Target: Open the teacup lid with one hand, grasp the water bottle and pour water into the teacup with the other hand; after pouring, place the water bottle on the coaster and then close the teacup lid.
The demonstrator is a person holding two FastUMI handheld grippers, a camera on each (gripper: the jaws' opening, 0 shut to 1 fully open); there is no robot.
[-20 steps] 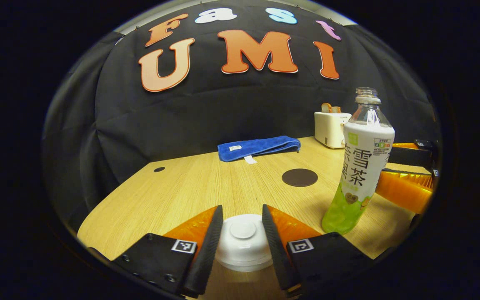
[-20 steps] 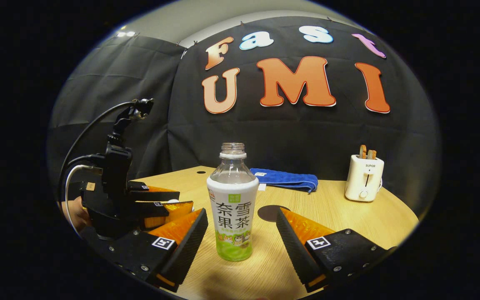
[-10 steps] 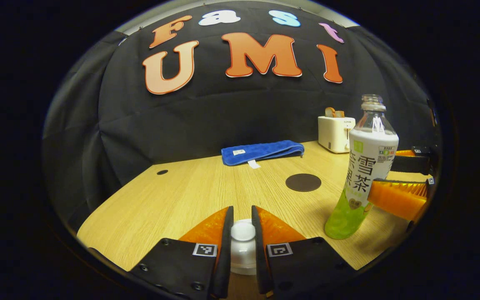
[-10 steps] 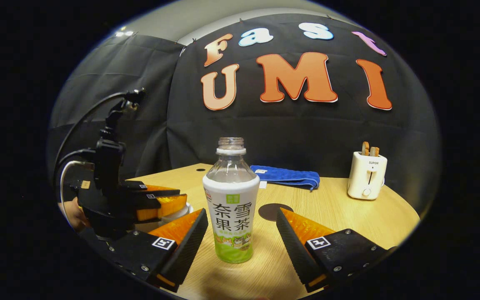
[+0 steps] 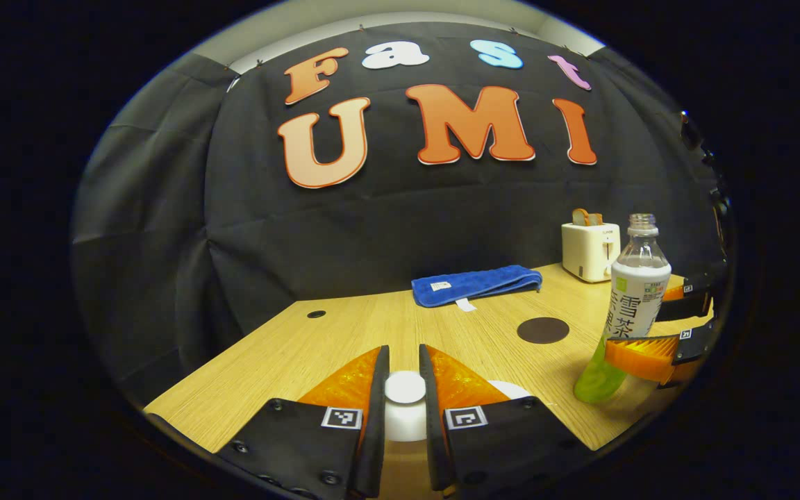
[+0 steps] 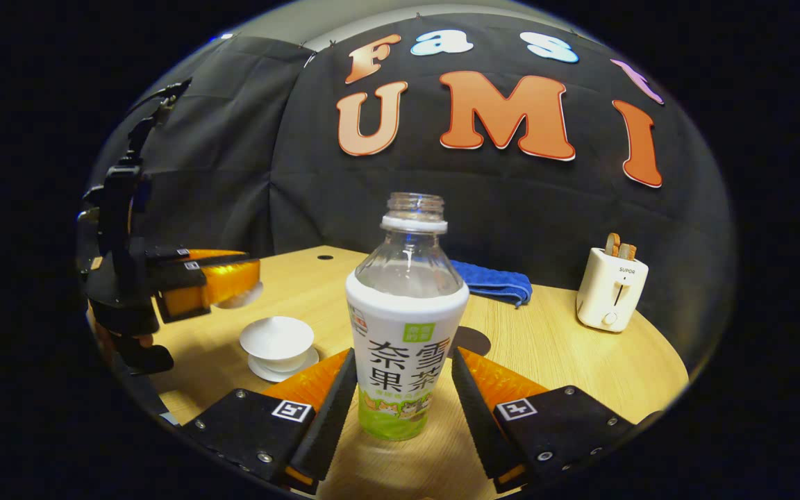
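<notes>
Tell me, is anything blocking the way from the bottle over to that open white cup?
Nothing visible does. Bare table lies between the bottle and the cup; the left tongs hold the lid up above it.

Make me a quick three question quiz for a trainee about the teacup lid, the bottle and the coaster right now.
1. True or false: the lid sits on the teacup.
2. What does the right gripper straddle? A towel; B bottle; C toaster.
3. Fill in: the coaster has ___ on it.

Key: 1 false, the left gripper holds it above the table. 2 B. 3 nothing.
</notes>
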